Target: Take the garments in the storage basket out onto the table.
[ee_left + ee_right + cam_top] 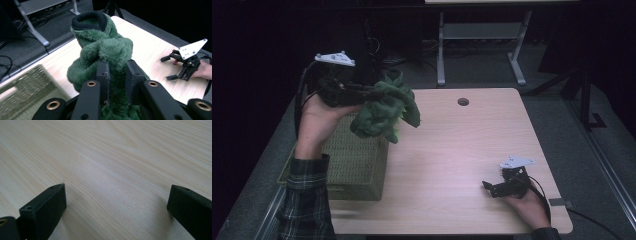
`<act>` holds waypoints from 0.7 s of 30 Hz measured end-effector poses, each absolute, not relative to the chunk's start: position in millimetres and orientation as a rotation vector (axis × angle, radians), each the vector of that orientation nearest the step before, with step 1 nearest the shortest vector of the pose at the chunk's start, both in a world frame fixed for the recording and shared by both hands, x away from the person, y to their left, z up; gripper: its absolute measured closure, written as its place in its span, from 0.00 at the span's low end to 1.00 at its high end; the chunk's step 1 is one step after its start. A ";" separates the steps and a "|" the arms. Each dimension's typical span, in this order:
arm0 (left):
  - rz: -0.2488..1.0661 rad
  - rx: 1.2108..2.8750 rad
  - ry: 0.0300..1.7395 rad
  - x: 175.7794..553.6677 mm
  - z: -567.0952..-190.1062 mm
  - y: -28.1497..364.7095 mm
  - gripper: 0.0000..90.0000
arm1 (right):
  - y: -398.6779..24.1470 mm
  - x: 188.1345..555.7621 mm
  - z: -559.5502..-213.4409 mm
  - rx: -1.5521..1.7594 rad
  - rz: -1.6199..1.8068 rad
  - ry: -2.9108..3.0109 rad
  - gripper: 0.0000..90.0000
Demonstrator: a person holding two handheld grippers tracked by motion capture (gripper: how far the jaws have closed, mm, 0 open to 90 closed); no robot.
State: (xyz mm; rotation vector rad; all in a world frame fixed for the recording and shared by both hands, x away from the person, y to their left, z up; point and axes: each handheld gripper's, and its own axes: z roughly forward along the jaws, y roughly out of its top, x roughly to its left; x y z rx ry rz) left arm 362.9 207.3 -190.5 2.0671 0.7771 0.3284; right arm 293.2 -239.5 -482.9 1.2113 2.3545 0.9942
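High view: left gripper (371, 92) at ten o'clock pinches fuzzy green fabric bundle (386, 111) above woven green basket (354, 162); right gripper (490, 187), jaws spread, idles at four o'clock. Likely next: lower, release.

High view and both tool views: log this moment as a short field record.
left tool: shut on green fleece garment, raised above the basket
green fleece garment: bunched, dark ribbed cuff at top
woven basket: on table's left edge
right tool: open, low over bare wood at the table's right
table: light wood, round hole near far edge
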 end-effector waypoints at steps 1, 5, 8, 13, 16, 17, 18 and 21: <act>0.329 2.067 0.770 363.6 -192.0 202.6 0.84 | -239.5 293.2 -482.9 1.212 0.994 2.355 0.02; 0.305 2.073 0.754 366.5 -198.9 184.5 0.84 | -239.5 293.2 -482.9 1.212 0.994 2.354 0.02; 0.284 2.091 0.742 368.8 -204.3 171.6 0.84 | -239.4 293.1 -482.8 1.214 0.996 2.354 0.02; 0.255 2.133 0.713 371.3 -214.1 152.7 0.84 | -239.4 293.1 -482.8 1.215 0.996 2.354 0.02; 0.239 2.149 0.703 372.3 -220.6 142.8 0.84 | -239.3 293.1 -482.8 1.215 0.996 2.354 0.02; 0.232 2.157 0.698 372.6 -222.7 139.8 0.84 | -239.3 293.0 -482.8 1.215 0.996 2.354 0.02; 0.226 2.155 0.701 372.5 -225.2 136.3 0.84 | -239.3 293.0 -482.8 1.215 0.996 2.354 0.02; 0.212 2.169 0.689 372.8 -231.8 127.4 0.84 | -239.3 293.1 -482.8 1.215 0.996 2.354 0.02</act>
